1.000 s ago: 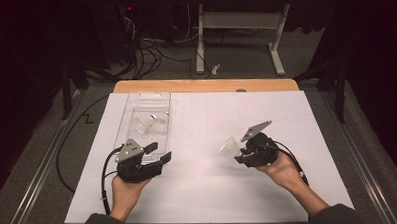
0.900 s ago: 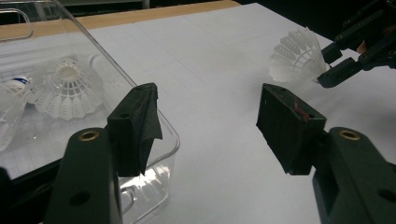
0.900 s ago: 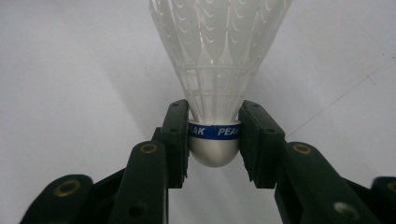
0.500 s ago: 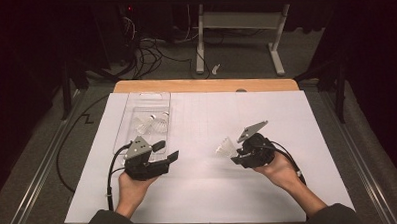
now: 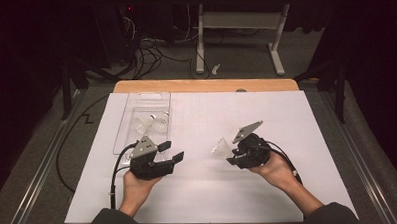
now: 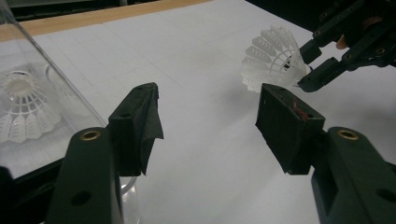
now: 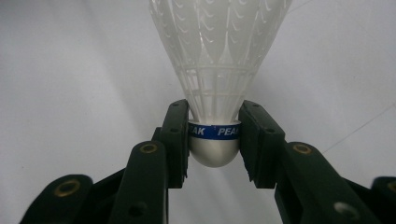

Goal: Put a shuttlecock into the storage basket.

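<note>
Now | right claw [image 7: 214,140] clamps shuttlecock [image 7: 217,56] cork, band reads "PEAK" | left claw [image 6: 210,121] wide open, empty

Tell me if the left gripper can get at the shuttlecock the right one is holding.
Probably yes: the left gripper is open, and bare white table lies between it and the shuttlecock, whose skirt sticks out free of the right gripper.

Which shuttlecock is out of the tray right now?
The shuttlecock clamped by its cork in the right gripper, held over the white table sheet. The others lie in the clear plastic tray.
</note>
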Tool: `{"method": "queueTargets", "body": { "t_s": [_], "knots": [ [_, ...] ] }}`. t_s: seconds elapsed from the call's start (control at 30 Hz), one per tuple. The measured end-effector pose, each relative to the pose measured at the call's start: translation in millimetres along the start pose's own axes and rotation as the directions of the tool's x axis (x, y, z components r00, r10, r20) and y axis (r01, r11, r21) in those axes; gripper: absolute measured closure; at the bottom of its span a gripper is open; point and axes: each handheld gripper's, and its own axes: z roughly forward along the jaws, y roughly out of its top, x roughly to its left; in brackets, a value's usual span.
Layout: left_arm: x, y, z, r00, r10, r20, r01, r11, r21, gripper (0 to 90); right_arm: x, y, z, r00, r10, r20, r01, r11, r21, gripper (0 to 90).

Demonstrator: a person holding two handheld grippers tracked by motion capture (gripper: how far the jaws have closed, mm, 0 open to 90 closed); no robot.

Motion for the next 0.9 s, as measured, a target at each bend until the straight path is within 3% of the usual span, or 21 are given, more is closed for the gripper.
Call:
{"method": "queueTargets", "body": {
  "t_s": [0.9],
  "knots": [
    [-12.5,7.6,20.6,0.9972,0.034,0.066,-0.036,0.999,0.027,39.7,9.0,11.5,4.7,0.9991,-0.029,-0.031,0.029,1.0,0.001,65.8]
  ]
}}
